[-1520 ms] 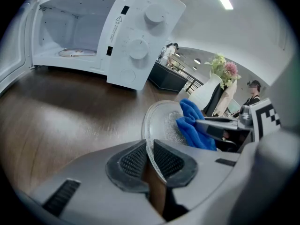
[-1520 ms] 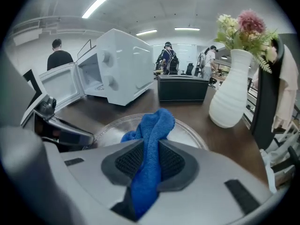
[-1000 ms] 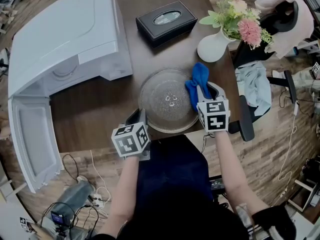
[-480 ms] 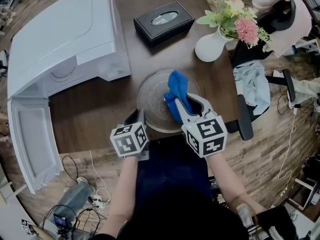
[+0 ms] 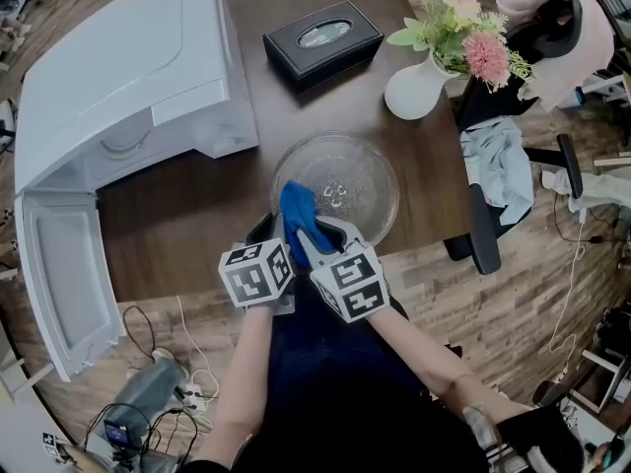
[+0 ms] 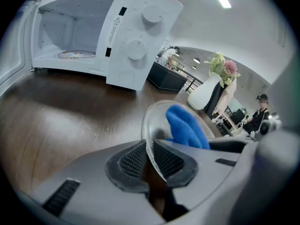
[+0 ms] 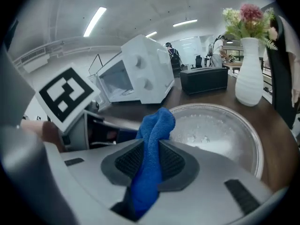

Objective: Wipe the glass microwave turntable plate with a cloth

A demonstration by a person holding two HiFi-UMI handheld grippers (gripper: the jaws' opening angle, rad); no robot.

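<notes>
Sensibly, the left gripper is clenched on the glass plate's rim at 7 o'clock (likely so wiping cannot slide it), the plate lying on the table. The right gripper grasps the blue cloth, held over the glass beside that rim.

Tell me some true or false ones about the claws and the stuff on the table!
1. The right claw holds a blue cloth. True.
2. The left claw is empty. False: it grips the rim of the plate.
3. The microwave door is shut. False: it is open.
4. The white vase has flowers in it. True.
5. The plate is inside the microwave. False: it lies on the table.
</notes>
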